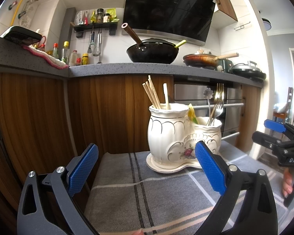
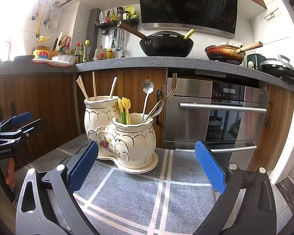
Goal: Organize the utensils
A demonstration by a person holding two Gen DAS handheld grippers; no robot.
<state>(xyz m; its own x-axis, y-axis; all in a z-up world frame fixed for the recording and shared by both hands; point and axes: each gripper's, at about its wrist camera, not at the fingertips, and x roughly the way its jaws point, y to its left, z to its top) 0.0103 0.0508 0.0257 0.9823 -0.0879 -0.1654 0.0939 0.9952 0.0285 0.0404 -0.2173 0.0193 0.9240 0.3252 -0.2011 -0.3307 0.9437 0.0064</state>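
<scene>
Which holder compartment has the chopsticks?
The taller compartment holds the chopsticks; the shorter compartment holds forks, spoons and yellow picks.

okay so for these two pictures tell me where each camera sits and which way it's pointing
Left wrist view: on the left claw, facing forward along its open fingers at the holder, which sits right of centre; the right claw and a hand show at right.
Right wrist view: on the right claw, facing the holder left of centre; the left claw shows at left.
Shared: holder, chopsticks, forks, cloth, wok, oven.
</scene>
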